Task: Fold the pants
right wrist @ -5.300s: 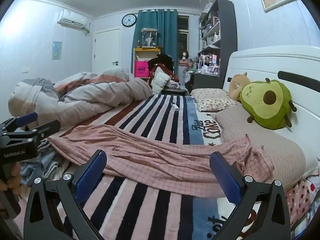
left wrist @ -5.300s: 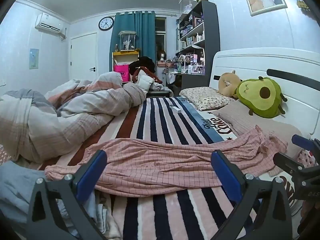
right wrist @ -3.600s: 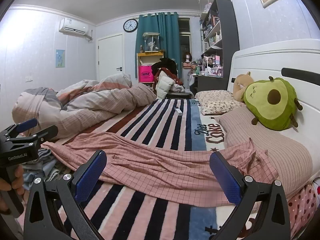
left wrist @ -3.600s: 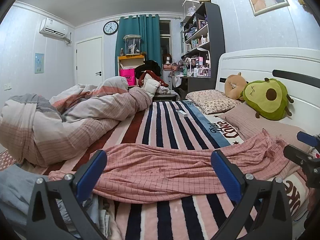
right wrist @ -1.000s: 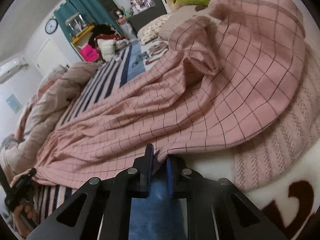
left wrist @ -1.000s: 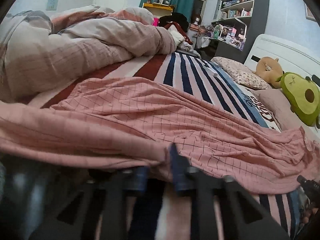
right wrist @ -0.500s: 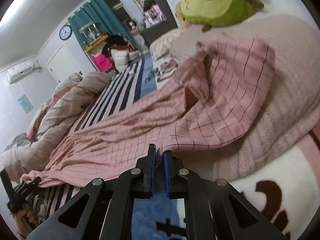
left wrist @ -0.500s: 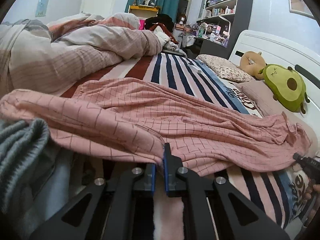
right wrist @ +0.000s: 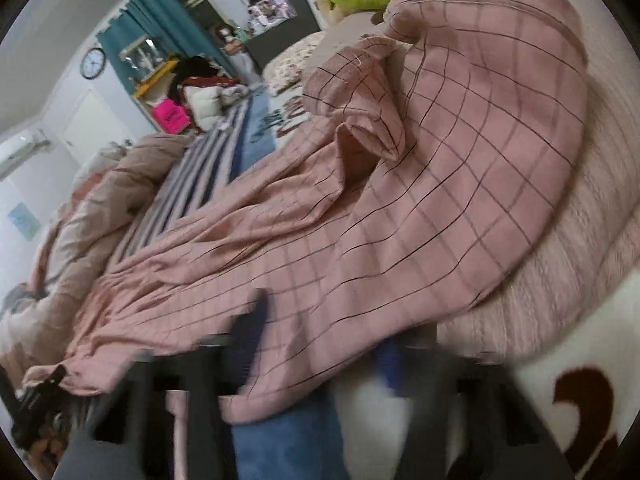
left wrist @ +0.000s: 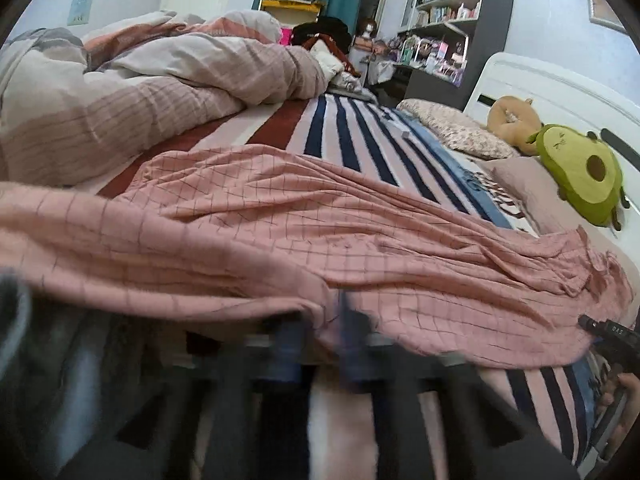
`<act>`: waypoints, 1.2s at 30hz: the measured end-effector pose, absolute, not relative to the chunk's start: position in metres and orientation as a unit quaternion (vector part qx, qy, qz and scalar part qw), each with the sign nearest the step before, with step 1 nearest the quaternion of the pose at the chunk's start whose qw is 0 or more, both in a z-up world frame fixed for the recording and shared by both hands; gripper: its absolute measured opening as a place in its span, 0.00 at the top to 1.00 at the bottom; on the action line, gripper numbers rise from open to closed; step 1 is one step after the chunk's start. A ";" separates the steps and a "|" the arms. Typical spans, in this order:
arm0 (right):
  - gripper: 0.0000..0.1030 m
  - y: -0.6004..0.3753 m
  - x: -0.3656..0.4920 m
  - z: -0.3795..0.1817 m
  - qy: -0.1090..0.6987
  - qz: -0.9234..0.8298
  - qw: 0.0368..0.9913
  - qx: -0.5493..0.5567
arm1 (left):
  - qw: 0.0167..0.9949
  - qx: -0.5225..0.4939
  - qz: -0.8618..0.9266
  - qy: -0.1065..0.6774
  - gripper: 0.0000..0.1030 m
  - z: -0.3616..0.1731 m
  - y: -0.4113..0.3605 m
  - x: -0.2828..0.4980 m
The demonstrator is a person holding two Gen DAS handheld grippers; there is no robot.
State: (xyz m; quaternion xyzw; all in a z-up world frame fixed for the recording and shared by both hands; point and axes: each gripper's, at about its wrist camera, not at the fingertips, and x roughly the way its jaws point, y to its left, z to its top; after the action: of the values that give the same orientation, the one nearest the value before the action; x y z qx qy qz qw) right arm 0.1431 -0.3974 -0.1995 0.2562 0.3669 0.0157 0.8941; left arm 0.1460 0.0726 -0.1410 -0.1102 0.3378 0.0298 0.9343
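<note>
The pink checked pants (left wrist: 320, 240) lie stretched across the striped bed; they also fill the right wrist view (right wrist: 400, 208). My left gripper (left wrist: 320, 332) is blurred, with its fingers a small gap apart at the pants' near hem, cloth draped over them. My right gripper (right wrist: 320, 340) is blurred too, its fingers (right wrist: 250, 336) spread wide with the pants' edge lying loose between them. The right gripper also shows at the far right of the left wrist view (left wrist: 608, 332).
A bunched duvet (left wrist: 140, 92) lies along the left of the bed. An avocado plush (left wrist: 580, 184) and pillows (left wrist: 456, 128) sit by the white headboard. Grey clothing (left wrist: 60, 360) lies at the near left. Shelves and clutter stand at the back.
Both grippers were shut on the pants' edge half a second ago. Now the right jaws have opened wide and the left have parted a little; both views are blurred with motion.
</note>
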 end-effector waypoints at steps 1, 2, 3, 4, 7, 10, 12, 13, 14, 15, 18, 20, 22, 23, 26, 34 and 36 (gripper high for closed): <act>0.95 -0.396 0.147 -0.199 0.370 0.014 0.893 0.257 | 0.934 -0.111 0.028 0.338 0.96 -0.140 0.074 0.149; 0.95 -0.395 0.150 -0.197 0.374 0.010 0.892 0.253 | 0.934 -0.111 0.025 0.338 0.97 -0.137 0.076 0.153; 0.96 -0.394 0.152 -0.195 0.377 0.002 0.893 0.244 | 0.934 -0.108 0.024 0.339 0.97 -0.134 0.078 0.157; 0.97 -0.391 0.154 -0.192 0.379 -0.004 0.895 0.236 | 0.932 -0.107 0.024 0.345 0.97 -0.130 0.079 0.161; 0.98 -0.383 0.152 -0.177 0.379 -0.030 0.897 0.225 | 0.920 -0.118 0.015 0.374 0.97 -0.121 0.085 0.170; 0.99 -0.377 0.157 -0.155 0.401 -0.051 0.889 0.217 | 0.901 -0.120 0.006 0.416 0.97 -0.111 0.088 0.178; 0.99 -0.375 0.162 -0.144 0.420 -0.054 0.877 0.228 | 0.889 -0.137 -0.002 0.437 0.97 -0.104 0.094 0.184; 0.99 -0.374 0.163 -0.139 0.427 -0.054 0.873 0.229 | 0.884 -0.140 -0.002 0.447 0.97 -0.101 0.094 0.186; 0.99 -0.370 0.167 -0.130 0.439 -0.055 0.867 0.227 | 0.878 -0.140 -0.003 0.459 0.97 -0.096 0.094 0.190; 0.99 -0.368 0.169 -0.124 0.449 -0.055 0.863 0.227 | 0.874 -0.139 -0.005 0.465 0.97 -0.091 0.093 0.192; 0.99 -0.362 0.179 -0.108 0.477 -0.055 0.846 0.232 | 0.863 -0.139 -0.006 0.486 0.97 -0.076 0.094 0.203; 0.99 -0.358 0.187 -0.096 0.493 -0.055 0.839 0.225 | 0.857 -0.139 -0.004 0.497 0.97 -0.070 0.096 0.210; 0.99 -0.355 0.195 -0.088 0.501 -0.054 0.837 0.215 | 0.853 -0.138 0.000 0.504 0.97 -0.065 0.098 0.219; 0.99 -0.355 0.199 -0.085 0.505 -0.053 0.835 0.212 | 0.850 -0.137 0.003 0.508 0.97 -0.063 0.099 0.226; 0.99 -0.356 0.217 -0.076 0.513 -0.047 0.832 0.207 | 0.846 -0.135 0.010 0.516 0.97 -0.063 0.103 0.244; 0.99 -0.365 0.285 -0.076 0.525 -0.044 0.828 0.190 | 0.835 -0.132 0.025 0.534 0.97 -0.076 0.111 0.309; 0.99 -0.365 0.299 -0.078 0.529 -0.042 0.827 0.182 | 0.836 -0.127 0.028 0.533 0.97 -0.079 0.111 0.323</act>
State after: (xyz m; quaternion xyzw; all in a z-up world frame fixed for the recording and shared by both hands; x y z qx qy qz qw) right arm 0.2994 -0.3652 -0.0782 0.1822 0.5295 -0.0422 0.8274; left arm 0.3230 0.1114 -0.0794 -0.1268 0.5329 0.0283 0.8361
